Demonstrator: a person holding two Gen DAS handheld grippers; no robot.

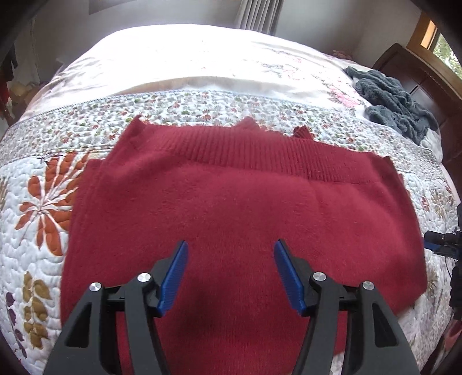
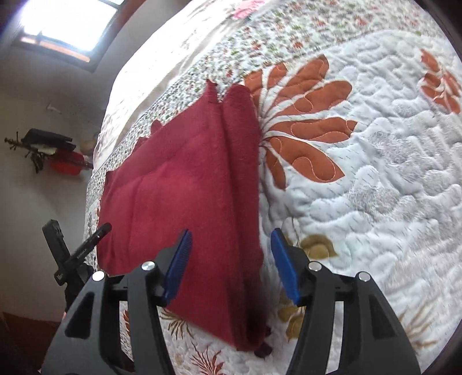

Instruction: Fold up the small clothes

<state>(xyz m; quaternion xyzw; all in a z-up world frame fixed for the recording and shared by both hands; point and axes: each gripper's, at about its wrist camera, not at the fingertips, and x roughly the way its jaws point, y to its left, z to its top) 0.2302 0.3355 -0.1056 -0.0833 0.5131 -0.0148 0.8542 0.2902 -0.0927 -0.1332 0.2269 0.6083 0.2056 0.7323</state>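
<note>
A bedroom in a home. Big bed (image 1: 202, 57) under a flowered quilt (image 2: 375, 173). Dark wooden headboard (image 1: 410, 75) at one end, window (image 1: 441, 43) beside it. Grey curtain (image 1: 257, 14) on the far wall. Fuzzy grey cloth (image 1: 389, 98) lying in a heap on the bed.

Over the sweater: the left gripper (image 1: 231, 274) hangs with jaws wide apart above the red sweater (image 1: 236, 207), nothing between its fingers.
Sweater's side edge: the right gripper (image 2: 231, 259) straddles the folded edge, jaws apart, bare quilt (image 2: 375, 173) under its right finger.
Left of sweater: flat quilt, unobstructed.
Far side: wide open bedcover past the ribbed hem.
Far right: a heap of grey-blue fleece cloth (image 1: 395, 101) lies well apart from the sweater, beside the dark wooden headboard (image 1: 418, 75).
Bed edge: a black stand (image 2: 72, 259) rises close beside the mattress.
</note>
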